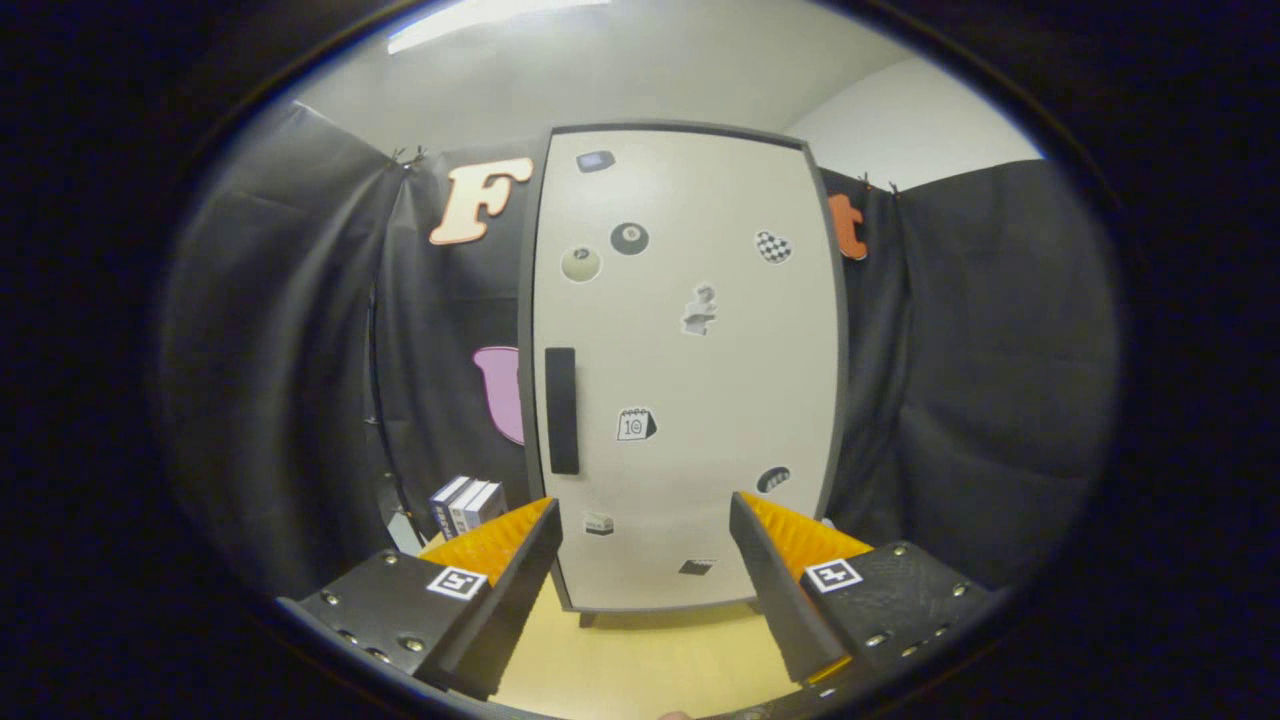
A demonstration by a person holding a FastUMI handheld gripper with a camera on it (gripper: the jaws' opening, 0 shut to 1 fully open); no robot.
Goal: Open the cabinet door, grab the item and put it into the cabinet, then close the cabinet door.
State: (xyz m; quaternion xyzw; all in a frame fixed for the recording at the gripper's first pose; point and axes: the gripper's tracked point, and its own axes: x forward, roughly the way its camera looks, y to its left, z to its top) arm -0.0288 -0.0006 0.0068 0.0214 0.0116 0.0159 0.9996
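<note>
gripper (645, 520): fingers spread wide, holding nothing
cabinet door (690, 370): shut, straight ahead beyond the fingers
handle (561, 410): dark vertical bar near door's left edge
item: likely the boxes (467, 505) left of cabinet
risk: slim handle, fingers may slip off; swinging door could hit boxes
surface: pale wood table (640, 660), black cloth walls

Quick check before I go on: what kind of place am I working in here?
Most likely a staged recording booth, not a real kitchen: black cloth wall hangs behind a small cabinet with stickers on its shut door, standing on a bare wooden tabletop. The gripper is open, short of the door.
</note>
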